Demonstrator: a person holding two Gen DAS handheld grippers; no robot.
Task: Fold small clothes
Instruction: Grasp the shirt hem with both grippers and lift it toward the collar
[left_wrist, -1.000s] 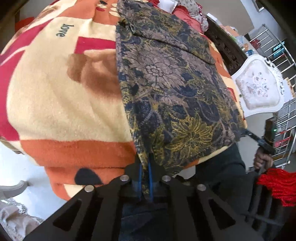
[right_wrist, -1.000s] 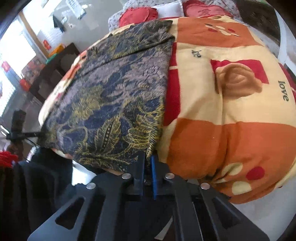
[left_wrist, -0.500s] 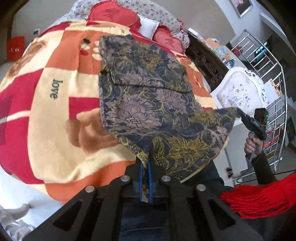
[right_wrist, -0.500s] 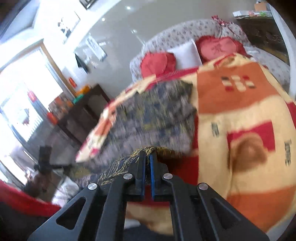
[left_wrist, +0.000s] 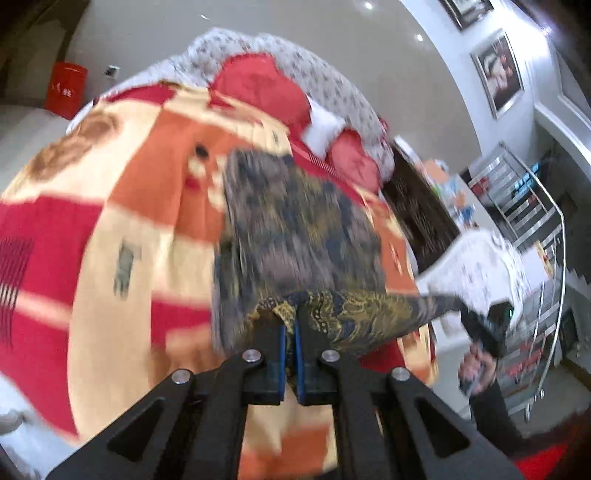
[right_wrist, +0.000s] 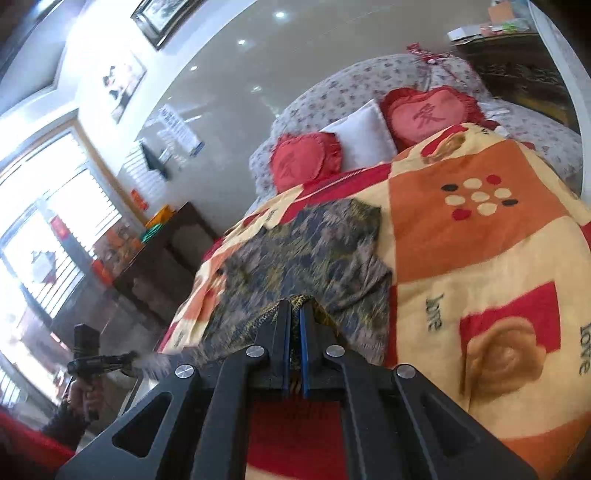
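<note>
A big bed (left_wrist: 110, 258) fills the left wrist view. It wears a blanket (left_wrist: 155, 206) of orange, red and cream squares. This picture is blurry, so the dark word on the blanket cannot be read here. Red pillows (left_wrist: 258, 88) and a white pillow (left_wrist: 323, 127) sit at the far end. Only this view shows a white chair (left_wrist: 484, 266), shiny stair rails (left_wrist: 532, 206) and a red bag (left_wrist: 65, 88) by the wall.

The dark flowery cloth (left_wrist: 295, 229) lies on the blanket, and its near edge is lifted up off the bed. The left claw (left_wrist: 290, 334) is squeezed tight on one corner of that edge. The cloth stretches away to the right, to the right claw (left_wrist: 458, 304), held in a hand (left_wrist: 476, 369).

In the right wrist view the writing is clear. The blanket (right_wrist: 461, 258) says "love" in two places. Two red heart pillows (right_wrist: 428, 114) each have one Chinese sign on them. Only this view shows a bright window (right_wrist: 44, 229), a dark cabinet (right_wrist: 162, 266) and papers stuck on the wall (right_wrist: 177, 129).

Here the flowery cloth (right_wrist: 314, 251) lies flat farther up the bed, just past the claw. The right claw (right_wrist: 294, 317) is pinched on the cloth's near corner, with gold and dark cloth between the blue pads. Far to the left, the left claw (right_wrist: 129, 357) pinches the other corner, but it is blurry there.
</note>
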